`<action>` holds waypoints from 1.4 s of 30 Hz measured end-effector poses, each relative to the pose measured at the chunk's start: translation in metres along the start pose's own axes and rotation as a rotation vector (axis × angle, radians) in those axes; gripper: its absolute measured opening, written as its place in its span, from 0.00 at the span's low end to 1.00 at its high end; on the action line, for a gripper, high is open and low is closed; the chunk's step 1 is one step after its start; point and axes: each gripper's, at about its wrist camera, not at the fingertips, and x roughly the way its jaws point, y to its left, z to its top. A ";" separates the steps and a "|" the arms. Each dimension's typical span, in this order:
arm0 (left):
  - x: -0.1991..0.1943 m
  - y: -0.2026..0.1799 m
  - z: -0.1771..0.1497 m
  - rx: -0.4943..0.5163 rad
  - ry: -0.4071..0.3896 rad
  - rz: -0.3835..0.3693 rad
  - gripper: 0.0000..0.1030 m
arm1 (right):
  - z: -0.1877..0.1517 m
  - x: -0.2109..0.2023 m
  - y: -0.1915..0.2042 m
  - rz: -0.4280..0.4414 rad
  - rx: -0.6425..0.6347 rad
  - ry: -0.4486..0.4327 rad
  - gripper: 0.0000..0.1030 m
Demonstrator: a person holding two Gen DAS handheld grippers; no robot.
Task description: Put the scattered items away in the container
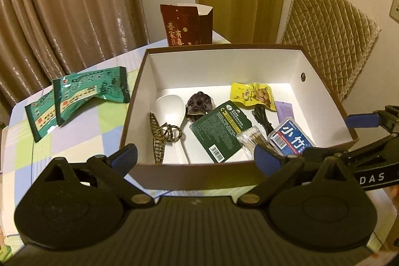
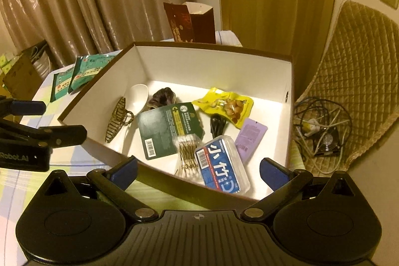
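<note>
A brown box with a white inside (image 1: 139, 91) (image 2: 249, 59) stands on the table. It holds a white spoon (image 1: 169, 104), a striped hair claw (image 1: 159, 138), a dark scrunchie (image 1: 199, 104), a green packet (image 1: 219, 131), a yellow snack bag (image 1: 251, 94), cotton swabs (image 1: 251, 138), a blue-labelled clear case (image 2: 222, 166) and a purple sachet (image 2: 249, 136). Two green packets (image 1: 74, 99) (image 2: 79, 74) lie on the table left of the box. My left gripper (image 1: 197, 158) is open and empty at the box's near wall. My right gripper (image 2: 199, 171) is open and empty over the box's near right corner.
A dark red paper bag (image 1: 187, 24) stands behind the box. A quilted chair back (image 1: 329, 39) is at the right, with tangled cables and a small fan (image 2: 321, 133) on its seat. Curtains hang behind. The tablecloth (image 1: 74, 146) is checked.
</note>
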 end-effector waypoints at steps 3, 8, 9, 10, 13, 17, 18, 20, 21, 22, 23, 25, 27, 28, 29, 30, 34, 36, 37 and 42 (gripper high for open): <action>-0.012 -0.001 -0.005 -0.005 -0.006 0.008 0.95 | -0.005 -0.009 0.007 -0.013 -0.030 -0.015 0.98; -0.027 -0.004 -0.016 -0.015 0.000 0.000 0.95 | -0.016 -0.023 0.020 -0.028 -0.078 -0.027 0.98; -0.030 -0.004 -0.018 -0.016 0.001 -0.001 0.95 | -0.019 -0.026 0.022 -0.028 -0.079 -0.029 0.98; -0.033 -0.005 -0.021 -0.016 0.001 -0.002 0.95 | -0.021 -0.029 0.024 -0.027 -0.078 -0.032 0.98; -0.041 -0.007 -0.027 -0.016 0.003 -0.001 0.95 | -0.026 -0.036 0.027 -0.040 -0.070 -0.033 0.98; -0.050 -0.009 -0.033 -0.004 -0.001 0.014 0.95 | -0.030 -0.046 0.031 -0.047 -0.058 -0.039 0.98; -0.053 -0.010 -0.035 -0.004 -0.003 0.015 0.95 | -0.031 -0.048 0.032 -0.047 -0.055 -0.041 0.98; -0.058 -0.010 -0.038 -0.008 -0.004 0.014 0.95 | -0.033 -0.053 0.033 -0.048 -0.052 -0.045 0.98; -0.060 -0.010 -0.039 -0.010 -0.004 0.012 0.95 | -0.034 -0.055 0.034 -0.048 -0.050 -0.047 0.98; -0.062 -0.010 -0.040 -0.011 -0.004 0.009 0.95 | -0.036 -0.056 0.035 -0.048 -0.048 -0.049 0.98; -0.064 -0.010 -0.041 -0.013 -0.003 0.007 0.95 | -0.037 -0.058 0.035 -0.048 -0.044 -0.050 0.98; -0.067 -0.011 -0.044 -0.013 -0.003 0.004 0.95 | -0.039 -0.061 0.036 -0.045 -0.038 -0.051 0.98; -0.070 -0.011 -0.046 -0.013 -0.003 0.004 0.95 | -0.042 -0.064 0.036 -0.044 -0.032 -0.052 0.98; -0.071 -0.011 -0.047 -0.013 -0.004 0.003 0.95 | -0.043 -0.065 0.036 -0.044 -0.030 -0.052 0.98; -0.073 -0.011 -0.049 -0.014 -0.004 0.002 0.95 | -0.044 -0.066 0.037 -0.044 -0.029 -0.052 0.98; -0.075 -0.011 -0.050 -0.015 -0.003 0.001 0.95 | -0.045 -0.068 0.037 -0.043 -0.027 -0.053 0.98; -0.081 -0.013 -0.055 -0.014 -0.004 0.004 0.96 | -0.048 -0.072 0.039 -0.039 -0.028 -0.054 0.98; -0.083 -0.014 -0.056 -0.012 -0.002 0.007 0.96 | -0.049 -0.074 0.041 -0.037 -0.029 -0.057 0.98; -0.085 -0.014 -0.057 -0.011 -0.003 0.008 0.96 | -0.049 -0.075 0.042 -0.035 -0.030 -0.057 0.98; -0.088 -0.016 -0.060 -0.012 0.002 0.010 0.96 | -0.053 -0.080 0.045 -0.040 -0.040 -0.063 0.98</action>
